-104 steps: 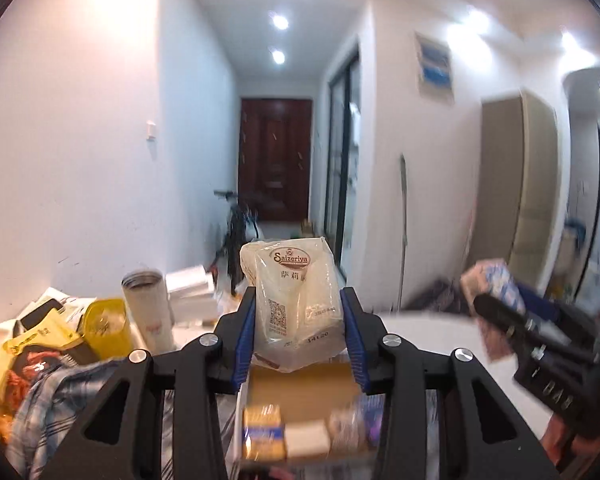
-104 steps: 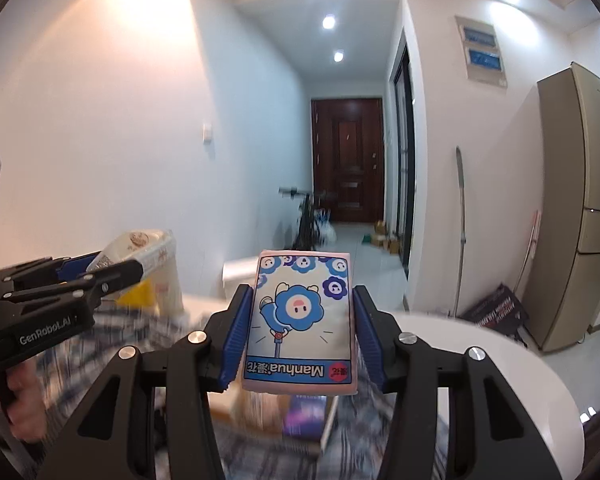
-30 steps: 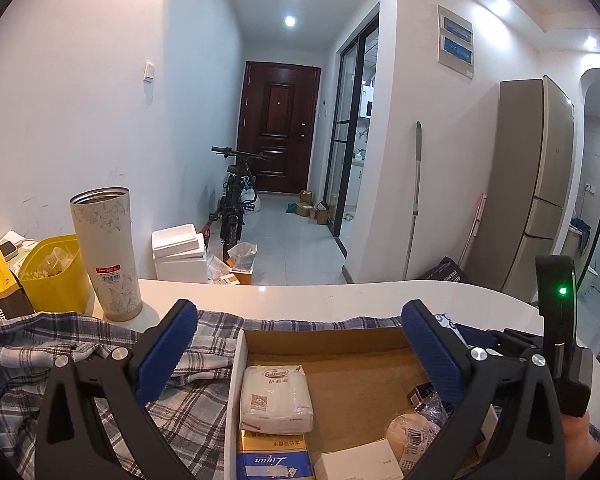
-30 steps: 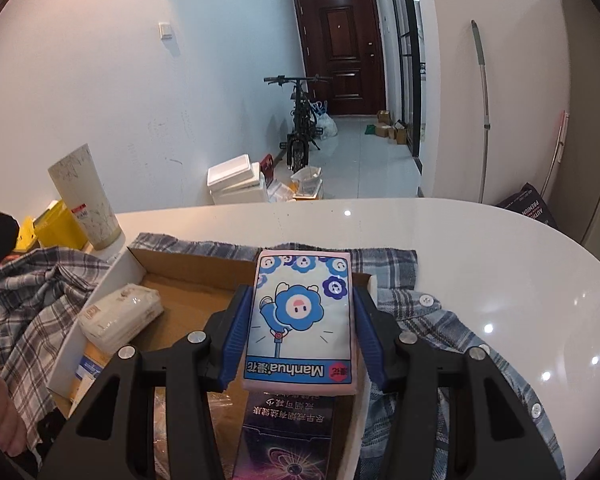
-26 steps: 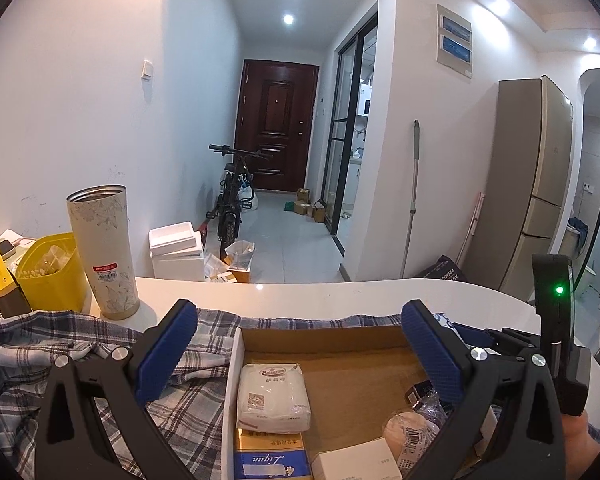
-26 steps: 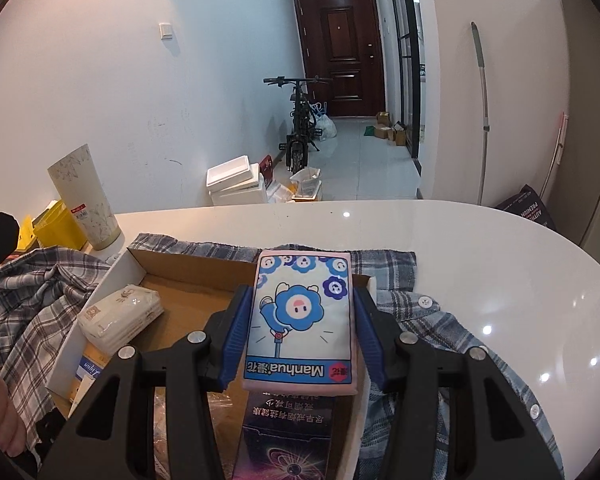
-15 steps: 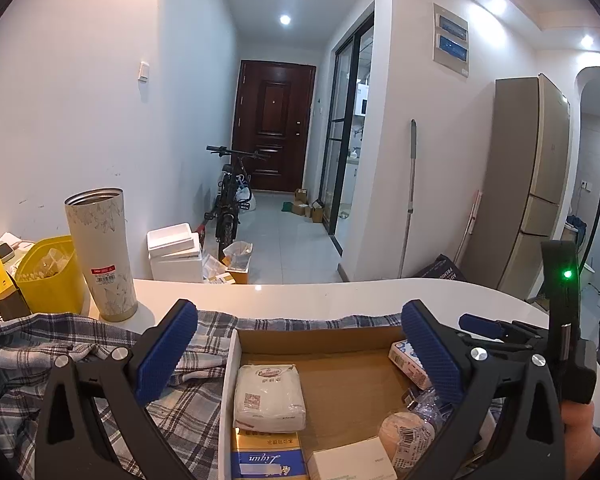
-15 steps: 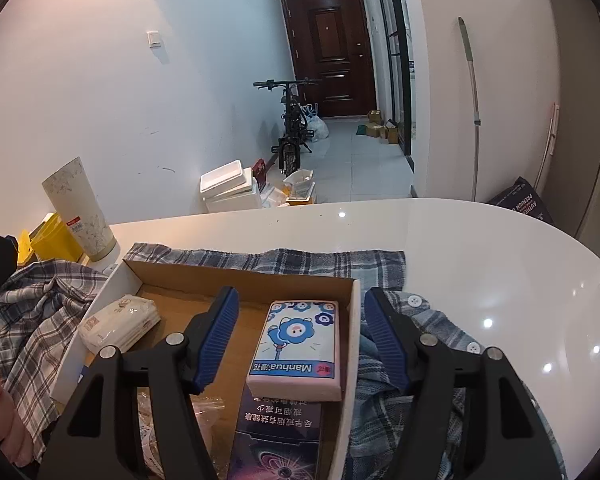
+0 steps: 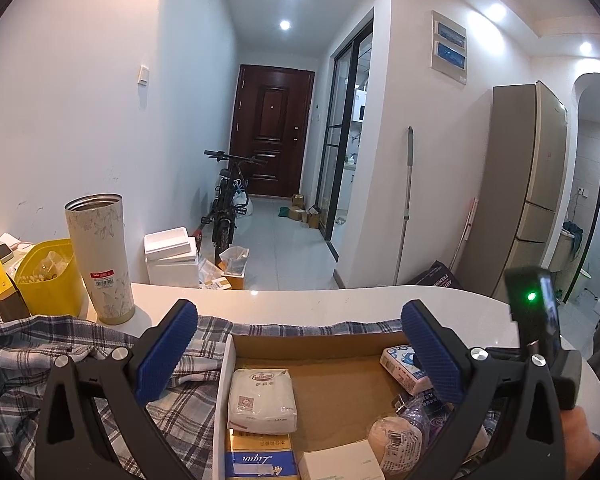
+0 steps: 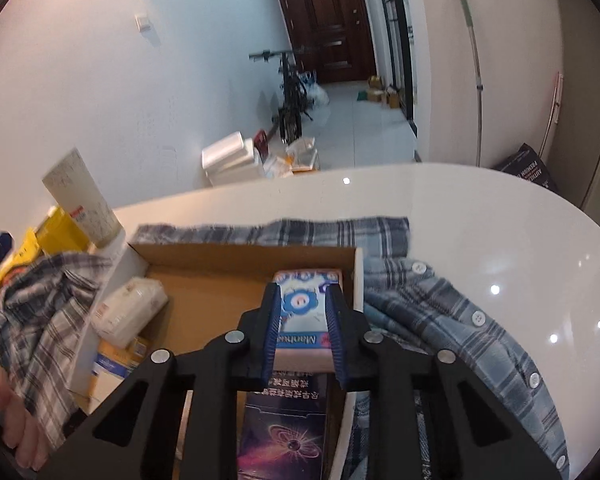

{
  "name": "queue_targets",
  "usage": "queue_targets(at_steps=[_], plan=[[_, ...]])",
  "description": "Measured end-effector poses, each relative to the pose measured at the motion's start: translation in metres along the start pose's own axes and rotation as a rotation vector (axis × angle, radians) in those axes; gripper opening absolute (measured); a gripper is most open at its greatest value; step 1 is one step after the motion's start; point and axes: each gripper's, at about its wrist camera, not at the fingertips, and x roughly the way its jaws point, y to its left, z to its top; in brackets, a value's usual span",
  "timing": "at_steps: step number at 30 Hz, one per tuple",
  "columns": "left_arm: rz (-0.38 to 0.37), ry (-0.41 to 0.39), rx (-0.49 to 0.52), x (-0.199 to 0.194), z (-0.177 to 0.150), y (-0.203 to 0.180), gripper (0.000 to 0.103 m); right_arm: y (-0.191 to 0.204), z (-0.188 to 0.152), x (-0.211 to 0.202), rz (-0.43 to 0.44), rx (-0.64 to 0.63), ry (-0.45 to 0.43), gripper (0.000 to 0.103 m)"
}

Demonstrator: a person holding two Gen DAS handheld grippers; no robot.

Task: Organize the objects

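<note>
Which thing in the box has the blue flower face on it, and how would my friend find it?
Look at the open cardboard box sitting on the checked shirt on the white table. Against the box's right wall lies a flat tissue pack. It is the only one printed with blue cartoon flowers; the pack opposite is plain white.

A dark brown wooden door (image 9: 270,136) closes the hallway at upper centre. A black bicycle (image 9: 228,196) leans before it, white foam boxes (image 9: 171,255) stacked just left. A tall beige refrigerator (image 9: 528,184) stands at right, beside a grey-handled mop (image 9: 405,208) against the white wall.
</note>
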Motion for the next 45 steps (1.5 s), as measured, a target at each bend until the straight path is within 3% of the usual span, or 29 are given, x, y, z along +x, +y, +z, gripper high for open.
queue_targets(at_steps=[10,14,20,26,29,33,39,45], plan=[[-0.008,0.008,-0.002,0.001,0.0,0.0,0.103,0.004,-0.008,0.009,-0.055,-0.05,0.021,0.022],[-0.002,0.01,0.016,-0.006,0.001,-0.004,0.103,-0.001,-0.007,0.003,-0.033,-0.015,0.025,0.022],[-0.018,0.006,0.01,-0.039,0.016,-0.006,0.103,-0.001,0.01,-0.055,0.019,0.026,-0.083,0.022],[0.104,-0.049,0.089,-0.112,0.02,-0.02,0.103,0.017,0.006,-0.136,0.057,-0.022,-0.211,0.022],[0.041,-0.064,0.054,-0.15,0.012,-0.025,0.103,0.025,-0.007,-0.169,0.095,-0.025,-0.264,0.022],[0.027,-0.084,0.1,-0.181,0.001,-0.035,0.103,0.045,-0.032,-0.204,0.122,-0.094,-0.318,0.022],[0.051,-0.151,0.097,-0.209,-0.011,-0.031,0.103,0.061,-0.06,-0.227,0.148,-0.132,-0.358,0.022],[0.064,-0.136,0.055,-0.192,-0.026,-0.009,0.103,0.066,-0.076,-0.211,0.154,-0.132,-0.358,0.022]])
